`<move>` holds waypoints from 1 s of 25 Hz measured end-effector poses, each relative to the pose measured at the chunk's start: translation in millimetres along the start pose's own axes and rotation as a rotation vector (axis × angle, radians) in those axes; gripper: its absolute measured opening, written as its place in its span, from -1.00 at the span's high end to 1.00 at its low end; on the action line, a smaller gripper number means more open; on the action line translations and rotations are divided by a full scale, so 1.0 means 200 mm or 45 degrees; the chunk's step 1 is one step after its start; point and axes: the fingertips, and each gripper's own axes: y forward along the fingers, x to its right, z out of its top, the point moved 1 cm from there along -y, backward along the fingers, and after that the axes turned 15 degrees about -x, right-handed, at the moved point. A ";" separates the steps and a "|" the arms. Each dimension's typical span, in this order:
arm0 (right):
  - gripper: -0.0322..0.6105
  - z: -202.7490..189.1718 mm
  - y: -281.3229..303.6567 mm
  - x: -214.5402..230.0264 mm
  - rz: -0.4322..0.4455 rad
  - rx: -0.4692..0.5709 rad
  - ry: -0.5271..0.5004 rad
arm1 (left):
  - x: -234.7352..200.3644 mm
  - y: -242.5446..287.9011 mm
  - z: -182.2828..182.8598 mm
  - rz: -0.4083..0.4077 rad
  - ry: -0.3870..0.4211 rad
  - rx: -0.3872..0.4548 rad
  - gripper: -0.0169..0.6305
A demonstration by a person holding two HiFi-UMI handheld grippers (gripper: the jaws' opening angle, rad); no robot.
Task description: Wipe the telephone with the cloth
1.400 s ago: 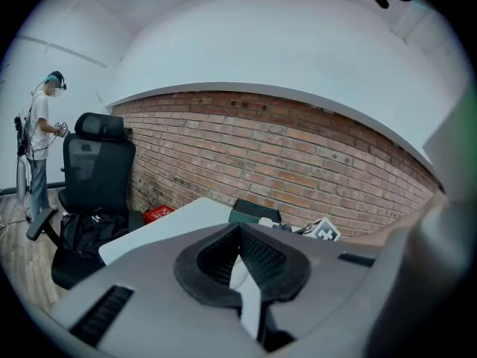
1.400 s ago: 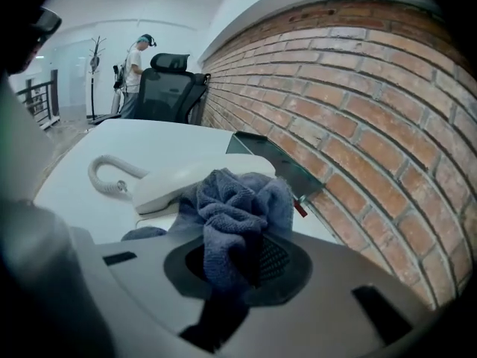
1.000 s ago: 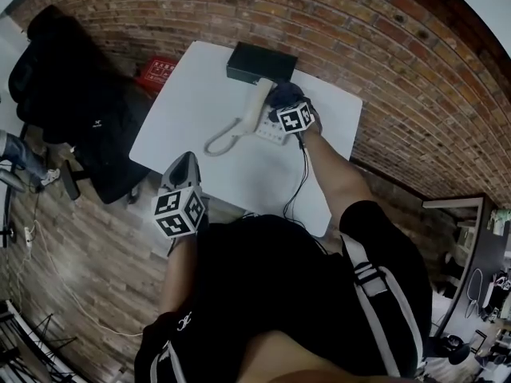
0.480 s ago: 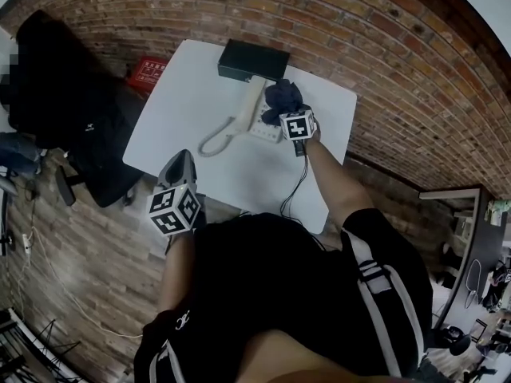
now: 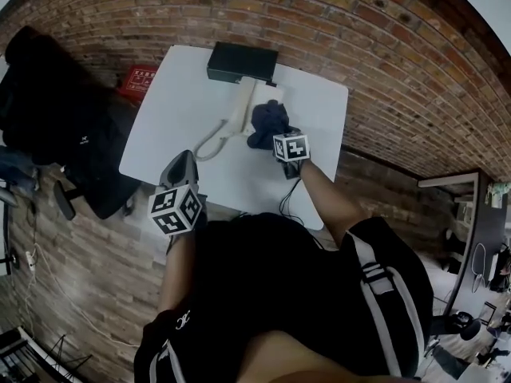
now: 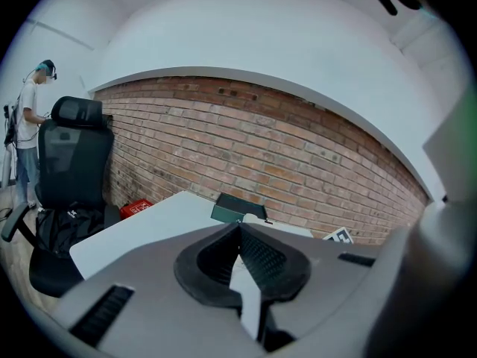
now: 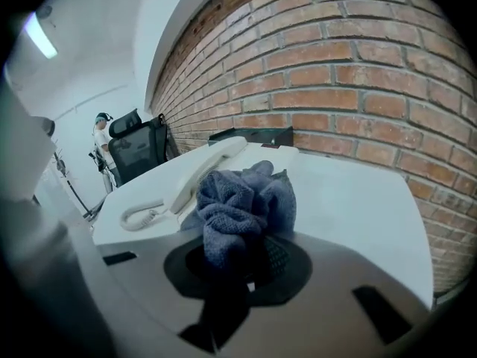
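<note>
1. Right tongs (image 7: 243, 256) are pinched on the cloth (image 7: 242, 203), a dark blue, bunched wad sticking out past the tips.
2. In the head view the cloth sits over the telephone (image 5: 257, 102) at the far side of the white surface (image 5: 172, 122), covering the base just right of the handset (image 5: 241, 106). I cannot tell if it presses on the base.
3. The handset lies in its cradle, and its coiled cord (image 5: 209, 140) loops off to the left across the surface.
4. Left tongs (image 6: 240, 233) are pressed together with nothing between them. They hang at the near edge of the surface, well apart from the telephone, aimed up at the brick wall (image 6: 298, 155).
5. A black box (image 5: 242, 62) sits at the far edge, just behind the telephone, with no legible marking.
6. A red case (image 5: 141, 77) on the floor to the left has white print too small to read.
7. A black chair (image 6: 71, 144) stands left of the surface, and the dark jacket (image 5: 76, 146) on it carries a small white logo, unreadable.
8. A person (image 6: 31, 118) stands in the background by the chair.
</note>
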 end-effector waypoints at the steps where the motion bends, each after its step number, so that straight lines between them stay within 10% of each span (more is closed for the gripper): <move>1: 0.78 -0.03 0.00 -0.02 0.009 -0.008 0.007 | 0.01 0.01 0.00 -0.010 0.005 -0.002 0.95; 8: 0.78 -0.09 -0.05 -0.11 0.040 0.008 -0.030 | 0.03 0.07 0.05 -0.067 0.048 -0.003 0.95; 25: 0.78 0.41 -1.19 -0.43 -0.210 0.924 -0.042 | 0.08 0.02 0.42 -0.120 0.358 0.153 0.95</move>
